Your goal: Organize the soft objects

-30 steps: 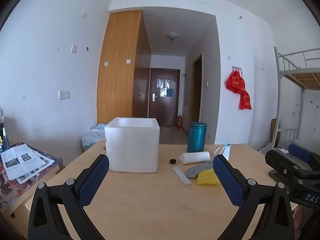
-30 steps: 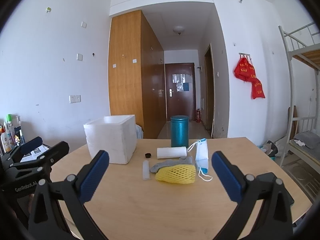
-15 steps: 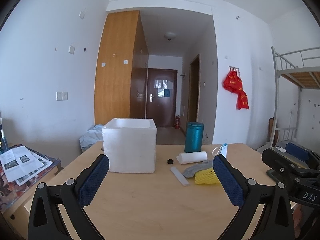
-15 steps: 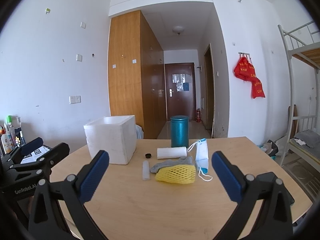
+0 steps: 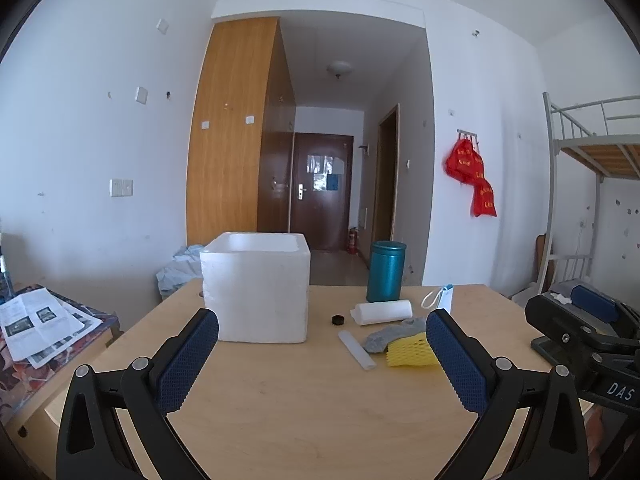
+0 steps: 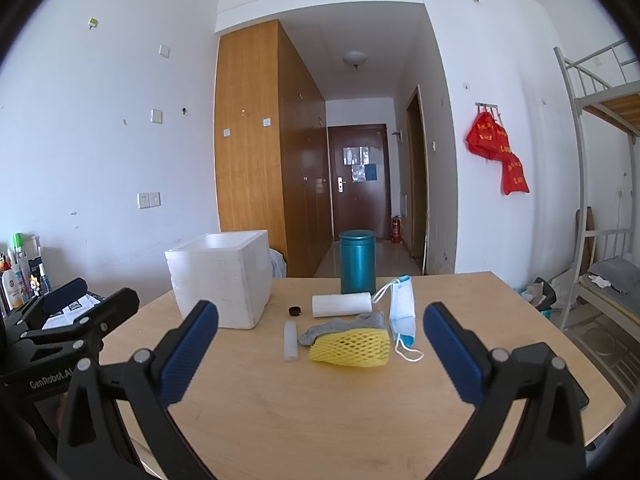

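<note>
Up front in the left wrist view: left gripper (image 5: 322,354) spread wide, holding nothing, above a wooden table (image 5: 280,408). Straight ahead, a white foam box (image 5: 256,292) with its top open. To the right of it, 1 small black cap (image 5: 338,320), a white roll (image 5: 382,312), a clear tube (image 5: 357,349), a gray cloth (image 5: 394,334) and a yellow foam net (image 5: 408,355), all close together. Behind the roll, a teal can (image 5: 386,271) standing up.

Now the right wrist view: right gripper (image 6: 321,350) also spread wide, holding nothing. Right ahead between the 2 blue pads (image 6: 188,354), the yellow foam net (image 6: 351,347) lying on part of the gray cloth (image 6: 344,325). Just right of them, a blue face mask (image 6: 402,310). Foam box (image 6: 224,278) off to the left.
</note>
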The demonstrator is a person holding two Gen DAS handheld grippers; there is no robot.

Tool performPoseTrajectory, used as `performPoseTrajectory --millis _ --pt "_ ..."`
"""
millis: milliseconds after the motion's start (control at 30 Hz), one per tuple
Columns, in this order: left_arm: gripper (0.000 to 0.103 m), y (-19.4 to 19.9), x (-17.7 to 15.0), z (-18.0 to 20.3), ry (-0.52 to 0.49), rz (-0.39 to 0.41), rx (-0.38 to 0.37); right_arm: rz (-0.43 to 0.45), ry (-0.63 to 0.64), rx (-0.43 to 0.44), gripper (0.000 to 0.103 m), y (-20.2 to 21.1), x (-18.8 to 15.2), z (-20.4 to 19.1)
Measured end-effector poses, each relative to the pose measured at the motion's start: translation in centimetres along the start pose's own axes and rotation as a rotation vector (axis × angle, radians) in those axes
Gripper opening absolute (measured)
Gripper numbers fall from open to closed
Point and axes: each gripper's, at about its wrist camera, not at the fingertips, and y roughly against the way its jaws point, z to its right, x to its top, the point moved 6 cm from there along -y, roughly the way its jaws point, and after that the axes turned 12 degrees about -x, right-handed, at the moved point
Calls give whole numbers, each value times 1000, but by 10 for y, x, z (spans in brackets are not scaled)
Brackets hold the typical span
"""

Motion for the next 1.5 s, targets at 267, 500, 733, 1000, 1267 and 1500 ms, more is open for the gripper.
performPoseTrajectory --millis 267,500,733,1000,1267,1500 --pt "103 0 0 2 -14 4 18 0 -1 -2 103 0 1 0" --pt "103 2 1 3 -9 5 12 6 0 1 103 -1 2 1" --pt "103 3 0 4 -8 7 11 9 7 2 103 -1 1 3" --pt "103 -6 2 6 -4 -12 -1 -13 -2 -8 103 -9 1 8" --pt "103 -22 6 11 -1 -36 -32 -22 5 -15 103 -17 6 14" --pt "103 -42 5 14 0 -66 -50 -43 20 -16 103 -31 7 19"
